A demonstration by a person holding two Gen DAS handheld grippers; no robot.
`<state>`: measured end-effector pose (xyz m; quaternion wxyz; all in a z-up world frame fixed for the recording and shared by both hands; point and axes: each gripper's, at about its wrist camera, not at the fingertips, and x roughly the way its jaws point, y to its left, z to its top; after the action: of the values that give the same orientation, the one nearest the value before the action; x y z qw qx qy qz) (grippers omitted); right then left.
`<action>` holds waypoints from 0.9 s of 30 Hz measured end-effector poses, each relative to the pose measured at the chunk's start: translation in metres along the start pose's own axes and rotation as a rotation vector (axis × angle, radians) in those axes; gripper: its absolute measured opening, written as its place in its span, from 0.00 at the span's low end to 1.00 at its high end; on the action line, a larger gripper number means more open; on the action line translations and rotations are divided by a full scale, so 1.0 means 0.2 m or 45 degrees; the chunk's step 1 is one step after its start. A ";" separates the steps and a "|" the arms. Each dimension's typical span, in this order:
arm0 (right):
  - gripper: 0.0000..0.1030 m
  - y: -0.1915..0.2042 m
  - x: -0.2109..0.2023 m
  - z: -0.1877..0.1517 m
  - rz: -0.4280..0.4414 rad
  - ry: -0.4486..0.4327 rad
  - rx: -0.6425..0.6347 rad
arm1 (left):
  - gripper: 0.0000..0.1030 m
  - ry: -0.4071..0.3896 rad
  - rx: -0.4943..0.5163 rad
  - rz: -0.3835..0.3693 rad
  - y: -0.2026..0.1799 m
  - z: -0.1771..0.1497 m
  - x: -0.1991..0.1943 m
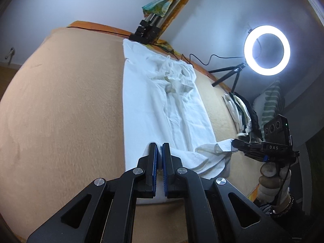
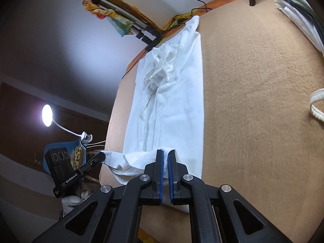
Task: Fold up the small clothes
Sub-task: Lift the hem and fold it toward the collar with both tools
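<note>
Tan blanket-covered bed (image 1: 60, 111) against a pale wall; lit ring light (image 1: 266, 50) on a small tripod at the far right, folded tripod legs (image 1: 148, 28) propped at the far edge, stack of other clothes (image 1: 241, 113) along the right side.

White garment (image 1: 162, 105) spread as a long strip down the middle of the bed. Long axis running straight away from both cameras, near hem at the fingers, rumpled far end toward the wall. Already narrowed lengthwise, judging by the straight side edges and the bunched layers in the far half.

Left gripper (image 1: 159, 151) clamped on the near hem at its left part, blue pads nearly together with white cloth pinched between. Right gripper (image 2: 165, 159) clamped likewise on the near hem at its right part, a fold of cloth bulging up between the pads. Hem corner at each side drawn slightly outward and lifted clear of the blanket.

Both grippers level at the same near end, neither closer to the far end. Likely next move: near hem carried forward along the long axis and laid over the far half. Equal travel on both sides probably required, or the fold skews.
</note>
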<state>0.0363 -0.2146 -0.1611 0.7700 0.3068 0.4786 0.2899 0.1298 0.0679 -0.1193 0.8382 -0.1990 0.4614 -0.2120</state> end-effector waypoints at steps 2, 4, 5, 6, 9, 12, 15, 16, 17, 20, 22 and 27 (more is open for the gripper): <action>0.01 -0.02 0.03 0.02 -0.015 0.009 0.010 | 0.03 0.008 -0.007 0.012 0.02 0.02 0.04; 0.01 -0.03 0.06 0.04 -0.033 0.014 0.011 | 0.03 0.017 -0.002 0.025 0.03 0.03 0.07; 0.01 -0.04 0.07 0.05 -0.038 0.017 0.011 | 0.03 0.020 -0.005 0.030 0.03 0.03 0.08; 0.01 -0.04 0.08 0.06 -0.043 0.020 0.012 | 0.03 0.020 -0.011 0.033 0.04 0.03 0.09; 0.01 -0.05 0.10 0.08 -0.067 0.024 0.009 | 0.03 0.018 -0.008 0.047 0.05 0.05 0.11; 0.02 -0.05 0.11 0.09 -0.089 0.023 0.003 | 0.03 0.021 0.004 0.062 0.05 0.06 0.13; 0.06 -0.04 0.10 0.10 -0.107 0.016 -0.019 | 0.14 0.012 0.020 0.087 0.05 0.08 0.13; 0.09 -0.03 0.09 0.10 -0.136 0.007 -0.043 | 0.18 0.004 0.019 0.096 0.05 0.08 0.12; 0.13 -0.01 0.08 0.10 -0.173 -0.001 -0.072 | 0.23 -0.007 0.020 0.109 0.05 0.09 0.10; 0.25 0.04 0.03 0.08 -0.239 -0.048 -0.173 | 0.24 -0.056 0.063 0.106 0.03 0.09 0.02; 0.24 0.07 0.00 0.06 -0.214 -0.047 -0.232 | 0.24 -0.065 0.131 0.109 0.00 0.06 -0.02; 0.22 0.14 0.05 -0.03 -0.128 0.058 -0.382 | 0.24 0.020 0.231 0.073 -0.05 -0.01 0.01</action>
<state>0.0304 -0.1891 -0.1478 0.8097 0.1573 0.4619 0.3262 0.1278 0.0581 -0.1163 0.8549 -0.1073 0.4523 -0.2303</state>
